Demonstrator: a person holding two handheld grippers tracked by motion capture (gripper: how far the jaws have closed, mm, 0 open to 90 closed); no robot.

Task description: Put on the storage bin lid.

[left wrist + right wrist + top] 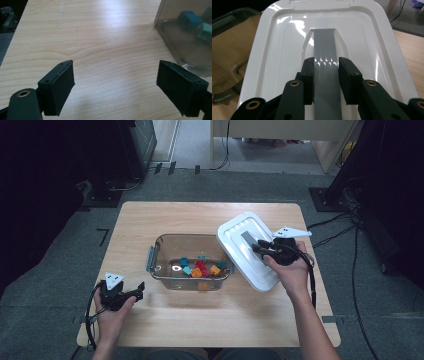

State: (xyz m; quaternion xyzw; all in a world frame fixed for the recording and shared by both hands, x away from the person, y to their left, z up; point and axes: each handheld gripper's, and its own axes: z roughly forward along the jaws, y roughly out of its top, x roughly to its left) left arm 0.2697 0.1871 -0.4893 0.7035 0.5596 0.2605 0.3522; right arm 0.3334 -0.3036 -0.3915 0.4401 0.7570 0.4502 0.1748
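A clear plastic box [165,270] stands mid-table with several small coloured blocks [201,268] inside. Its white lid [240,247] hangs tilted above the box's right end, lifted off the table. My right gripper [261,248] is shut on the lid's grey handle strip [325,75], one pad on each side of it. The lid [287,50] spreads out ahead of the jaws in the right gripper view. My left gripper [139,290] rests near the table's front left, open, with bare wood between its pads [62,87]. The box's corner [185,42] shows at the right of the left gripper view.
The wooden table [210,215] has bare room behind and left of the box. Grey carpet surrounds it. Dark equipment stands [120,165] sit at the back left, and cables [345,230] trail on the floor at the right.
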